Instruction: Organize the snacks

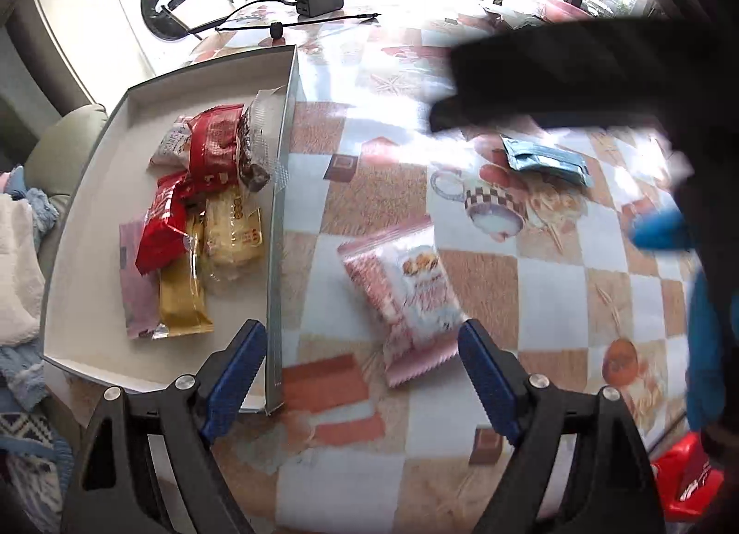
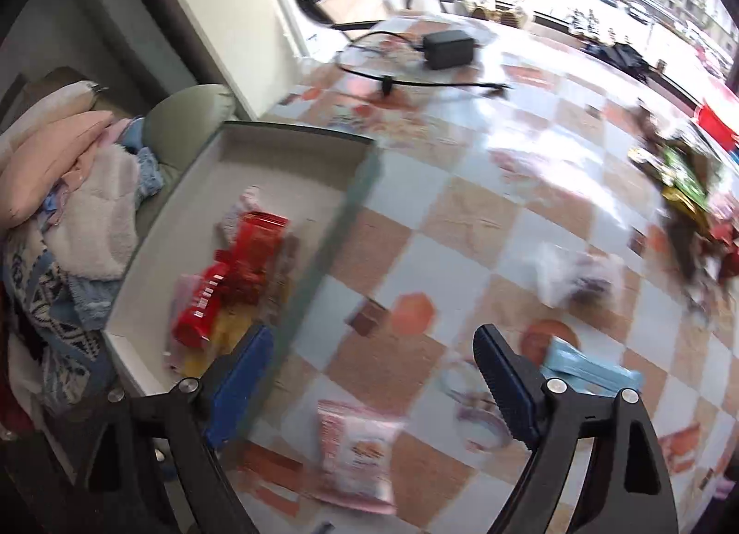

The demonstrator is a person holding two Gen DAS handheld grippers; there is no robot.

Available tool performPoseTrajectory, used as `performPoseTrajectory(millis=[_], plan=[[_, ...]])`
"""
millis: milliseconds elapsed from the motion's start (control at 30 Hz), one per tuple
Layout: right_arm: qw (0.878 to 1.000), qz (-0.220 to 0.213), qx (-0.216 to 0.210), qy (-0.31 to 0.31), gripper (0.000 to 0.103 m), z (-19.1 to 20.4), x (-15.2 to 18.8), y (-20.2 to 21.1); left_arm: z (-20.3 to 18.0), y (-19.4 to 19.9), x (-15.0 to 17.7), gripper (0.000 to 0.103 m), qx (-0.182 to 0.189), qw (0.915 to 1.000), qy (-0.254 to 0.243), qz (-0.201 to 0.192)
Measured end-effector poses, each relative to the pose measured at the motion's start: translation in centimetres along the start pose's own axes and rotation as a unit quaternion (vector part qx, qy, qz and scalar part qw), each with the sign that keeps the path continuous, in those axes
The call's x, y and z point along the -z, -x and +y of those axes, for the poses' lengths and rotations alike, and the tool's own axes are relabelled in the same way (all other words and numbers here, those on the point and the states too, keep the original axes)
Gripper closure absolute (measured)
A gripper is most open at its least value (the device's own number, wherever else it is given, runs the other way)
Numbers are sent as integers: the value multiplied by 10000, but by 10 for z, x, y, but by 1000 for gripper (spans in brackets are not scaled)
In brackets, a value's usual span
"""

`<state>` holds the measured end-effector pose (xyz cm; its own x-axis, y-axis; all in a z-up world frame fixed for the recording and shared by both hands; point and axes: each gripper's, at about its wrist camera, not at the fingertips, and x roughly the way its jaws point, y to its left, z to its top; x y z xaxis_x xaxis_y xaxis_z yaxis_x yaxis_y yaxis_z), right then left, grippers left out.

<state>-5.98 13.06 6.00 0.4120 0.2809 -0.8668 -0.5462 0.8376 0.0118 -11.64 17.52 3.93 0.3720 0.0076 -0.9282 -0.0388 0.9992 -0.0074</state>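
Observation:
A shallow grey box (image 1: 87,220) on the table's left holds several snack packs: red ones (image 1: 212,150), a yellow one (image 1: 233,233) and a gold bar (image 1: 182,298). The box shows in the right wrist view (image 2: 194,215) too. A pink-white snack pack (image 1: 411,289) lies on the tablecloth right of the box, just ahead of my open, empty left gripper (image 1: 362,344). A light blue pack (image 1: 545,160) lies farther right. My right gripper (image 2: 372,349) is open and empty above the pink pack (image 2: 358,455); the blue pack (image 2: 591,370) is beside its right finger. The right gripper's blurred dark body (image 1: 577,72) crosses the left wrist view.
A black power adapter (image 1: 318,0) with cables lies at the table's far side. A heap of other snacks (image 2: 688,192) and a clear wrapped item (image 2: 577,280) sit at the right. Clothes and cushions (image 2: 69,192) are piled left of the table. A red object (image 1: 688,478) is at the lower right.

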Motion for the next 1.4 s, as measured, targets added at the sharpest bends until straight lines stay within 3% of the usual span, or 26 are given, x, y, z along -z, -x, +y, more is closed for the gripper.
performPoseTrajectory(millis=[133,267,333,400,533,567,700,767,800,833,967,1100,1200,1300,1367,1400], plan=[[9970,75,295,-707,13,-79,47,8,-18,-4,-9,16,-243,9996,71,98],[9922,140,469,-1146,13,-133,93,7,-32,-11,-10,16,-242,9996,2,159],[9909,122,444,-1262,11,-149,109,6,-43,-22,-11,15,-562,9980,-183,202],[9915,34,591,-1158,9,-150,116,10,-43,-37,-14,13,-839,9955,-67,426],[9943,-58,461,-956,5,-145,125,13,-11,-45,-14,7,-301,9956,681,564],[9951,-45,454,-876,0,-143,126,10,-9,-47,-15,6,-287,9954,727,549],[9949,-32,855,-525,0,-130,128,4,-18,-52,-21,6,-225,9970,614,410],[9942,-43,1002,-382,0,-125,130,1,-28,-50,-27,21,-148,9986,438,274],[9942,-84,1004,-381,0,-125,131,1,-32,-46,-29,50,-81,9993,331,164],[9943,-111,985,-392,0,-126,132,2,-34,-44,-32,59,33,9996,259,139],[9943,-97,994,-375,0,-126,129,1,-21,-41,-34,60,892,9937,651,169],[9941,-103,1012,-368,0,-126,131,2,1,-11,-33,60,1157,9878,1029,-189],[9941,-102,1017,-370,0,-125,132,2,32,20,-41,59,965,9856,1220,-665],[9940,-135,1017,-366,0,-125,133,2,65,36,-51,58,398,9863,1293,-946],[9938,-191,1028,-368,0,-124,134,1,85,33,-58,49,-61,9876,1284,-901],[9938,-199,1031,-371,0,-124,132,0,92,28,-59,36,-228,9882,1245,-866]])
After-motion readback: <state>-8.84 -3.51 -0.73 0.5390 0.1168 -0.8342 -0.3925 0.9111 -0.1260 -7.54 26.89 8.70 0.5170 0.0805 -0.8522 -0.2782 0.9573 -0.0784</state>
